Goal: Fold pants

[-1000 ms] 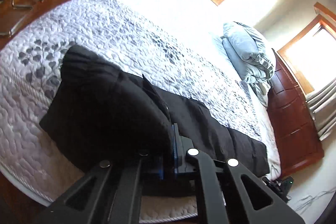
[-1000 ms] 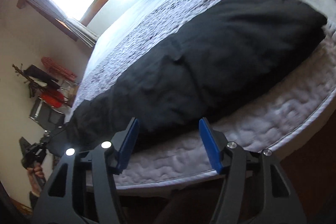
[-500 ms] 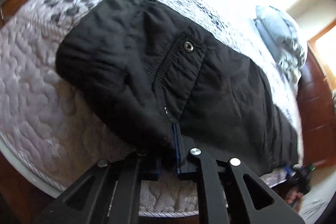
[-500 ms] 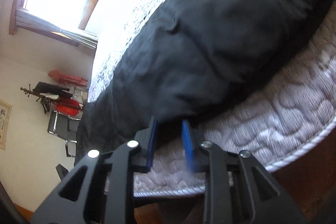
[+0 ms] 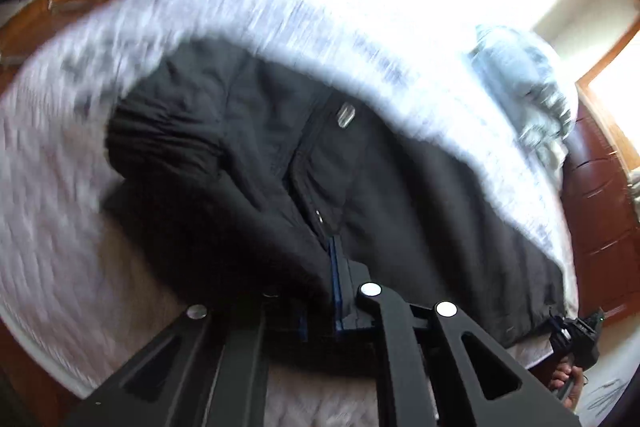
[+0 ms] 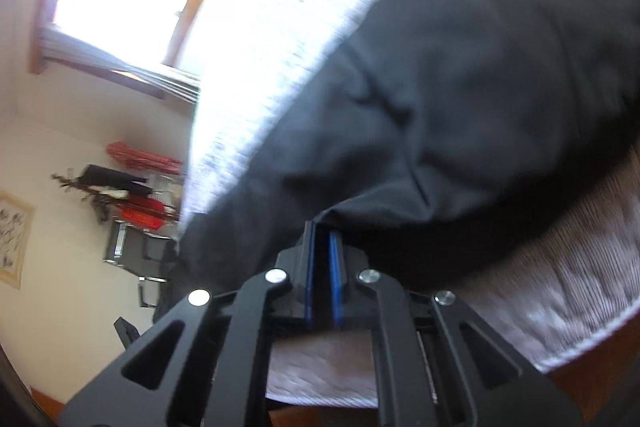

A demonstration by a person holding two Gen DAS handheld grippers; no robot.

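The black pants (image 5: 248, 163) are spread lengthwise along the near edge of the bed (image 5: 52, 211), on its white quilted cover. The fabric is matte and creased, bunched into soft folds at one end. A metal snap (image 5: 346, 115) is seen on a pocket flap, and a zipper pull (image 5: 319, 217) lower down. Details are blurred.

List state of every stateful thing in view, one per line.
left gripper: shut on the pants' waist end.
right gripper: just closed, fingers pinching the pants' near edge.
pants: black, spread along the bed's near edge, held at both ends.
bed: made, quilt under pants.
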